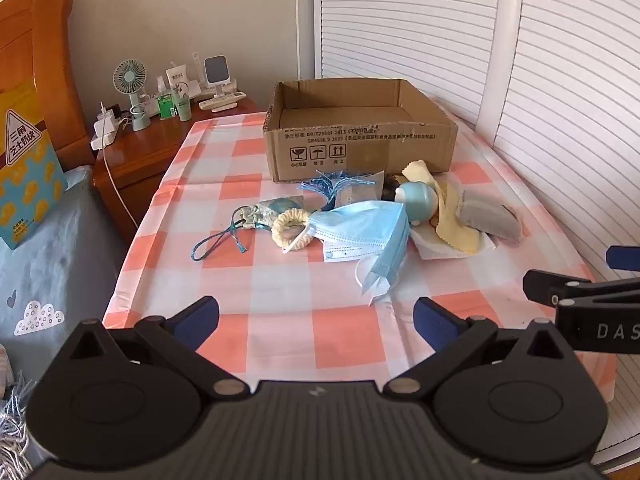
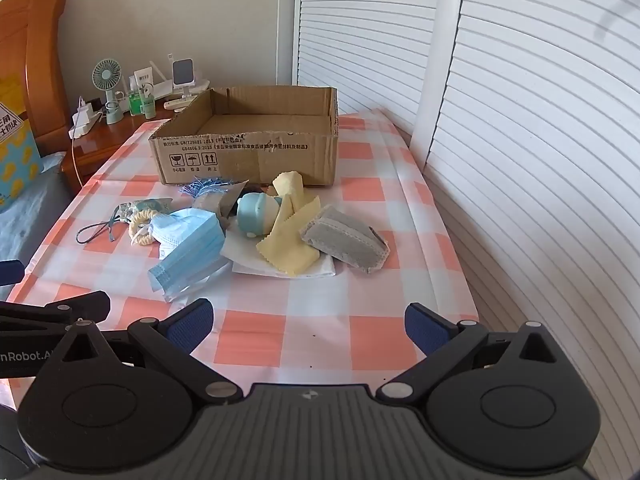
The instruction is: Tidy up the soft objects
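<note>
Both grippers hang over the near edge of the checked counter (image 1: 280, 280), tilted downward, with nothing between their blue pads. The left gripper (image 1: 316, 322) has its jaws spread wide and empty; the right gripper (image 2: 308, 322) likewise stands wide apart and holds nothing.

In the left wrist view the soft things lie in a heap at about 12 o'clock from the left gripper, just in front of the open cardboard box (image 1: 360, 128). In the heap are blue face masks (image 1: 360, 226), a cream scrunchie (image 1: 290, 230) at their 9 o'clock, a corded pouch (image 1: 256, 216) further toward 9, a pale blue toy (image 1: 418, 200), yellow cloths (image 1: 452, 232) and a grey pad (image 1: 490, 218) at the heap's 3 o'clock end. A blue tassel (image 1: 334, 184) lies touching the box front.
</note>
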Motion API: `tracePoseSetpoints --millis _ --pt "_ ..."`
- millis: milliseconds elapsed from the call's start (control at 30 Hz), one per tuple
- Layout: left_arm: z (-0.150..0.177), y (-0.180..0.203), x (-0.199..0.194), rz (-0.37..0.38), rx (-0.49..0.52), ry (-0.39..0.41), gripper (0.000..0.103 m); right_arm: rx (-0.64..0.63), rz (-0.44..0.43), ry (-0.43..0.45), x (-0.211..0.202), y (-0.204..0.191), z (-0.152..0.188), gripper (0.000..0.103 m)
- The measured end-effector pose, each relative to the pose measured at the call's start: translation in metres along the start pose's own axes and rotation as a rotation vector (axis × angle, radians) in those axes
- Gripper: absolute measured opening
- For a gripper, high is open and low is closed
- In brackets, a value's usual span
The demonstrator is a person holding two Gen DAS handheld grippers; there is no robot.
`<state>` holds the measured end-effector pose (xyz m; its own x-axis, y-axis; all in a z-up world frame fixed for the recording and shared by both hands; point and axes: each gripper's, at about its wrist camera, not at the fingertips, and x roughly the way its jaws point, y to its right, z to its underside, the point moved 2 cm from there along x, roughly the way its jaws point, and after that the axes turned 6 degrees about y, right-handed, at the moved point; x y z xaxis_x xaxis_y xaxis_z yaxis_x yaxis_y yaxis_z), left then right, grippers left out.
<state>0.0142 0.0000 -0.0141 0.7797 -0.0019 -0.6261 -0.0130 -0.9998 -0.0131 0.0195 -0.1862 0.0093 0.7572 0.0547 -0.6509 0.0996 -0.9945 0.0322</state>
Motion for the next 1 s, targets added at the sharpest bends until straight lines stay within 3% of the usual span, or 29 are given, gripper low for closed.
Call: tracePoseSetpoints --millis 1000 --pt "-0.0016 0.0004 -0.0036 -0.001 0.003 0.002 0.103 0.004 -0.005 0.006 -0.0029 -0.0006 -0.0004 0.103"
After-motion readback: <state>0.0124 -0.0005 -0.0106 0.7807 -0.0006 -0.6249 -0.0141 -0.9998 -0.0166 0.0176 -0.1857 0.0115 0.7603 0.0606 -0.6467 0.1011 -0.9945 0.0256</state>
